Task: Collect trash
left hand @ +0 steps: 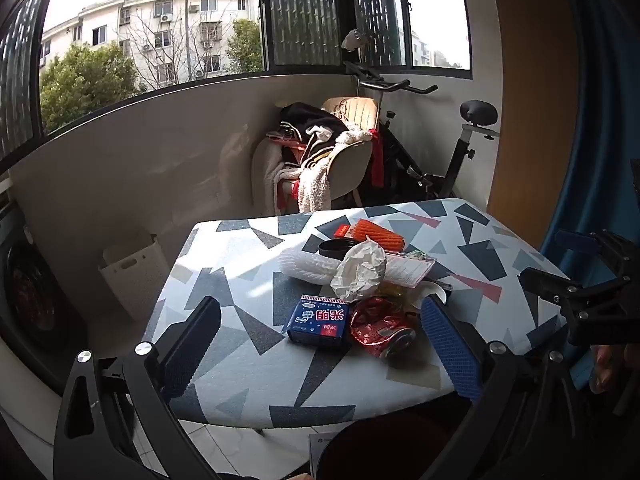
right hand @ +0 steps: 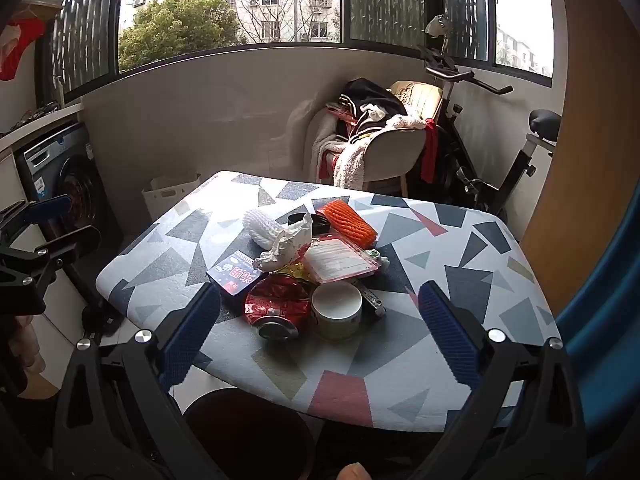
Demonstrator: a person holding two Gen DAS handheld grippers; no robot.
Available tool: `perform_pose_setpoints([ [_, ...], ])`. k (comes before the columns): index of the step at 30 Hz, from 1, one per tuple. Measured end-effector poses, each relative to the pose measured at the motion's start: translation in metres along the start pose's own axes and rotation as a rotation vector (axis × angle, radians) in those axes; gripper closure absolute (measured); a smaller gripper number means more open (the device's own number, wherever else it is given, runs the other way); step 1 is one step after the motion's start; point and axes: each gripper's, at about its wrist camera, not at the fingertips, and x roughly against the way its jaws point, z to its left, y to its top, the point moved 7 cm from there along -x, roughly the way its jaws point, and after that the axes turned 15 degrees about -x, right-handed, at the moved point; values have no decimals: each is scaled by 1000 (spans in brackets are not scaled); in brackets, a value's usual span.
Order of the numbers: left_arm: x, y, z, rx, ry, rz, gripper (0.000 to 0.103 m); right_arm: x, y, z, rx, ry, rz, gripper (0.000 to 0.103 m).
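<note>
A heap of trash lies mid-table on the patterned cloth (left hand: 240, 364): a blue carton (left hand: 316, 322), a crushed red can (left hand: 380, 330), crumpled white paper (left hand: 360, 270), white foam net (left hand: 306, 266), orange foam net (left hand: 378, 234) and a clear tray (left hand: 408, 268). The right wrist view shows the same can (right hand: 278, 308), carton (right hand: 236, 276) and a white cup (right hand: 336, 314). My left gripper (left hand: 320, 348) hangs open near the table's front edge, short of the carton. My right gripper (right hand: 320, 336) is open too, short of the can and cup. Neither holds anything.
A dark red bin (right hand: 248, 432) stands on the floor under the table's near edge. Behind the table are a chair piled with clothes (left hand: 320, 160) and an exercise bike (left hand: 452, 152). A white basket (left hand: 132, 268) and a washing machine (right hand: 68, 184) are at the left.
</note>
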Motion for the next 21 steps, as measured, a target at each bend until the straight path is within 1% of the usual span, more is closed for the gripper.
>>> perform_pose_setpoints([
  [21, 0, 0, 0, 4, -3, -3, 5, 0, -1, 0, 3, -4, 3, 5],
])
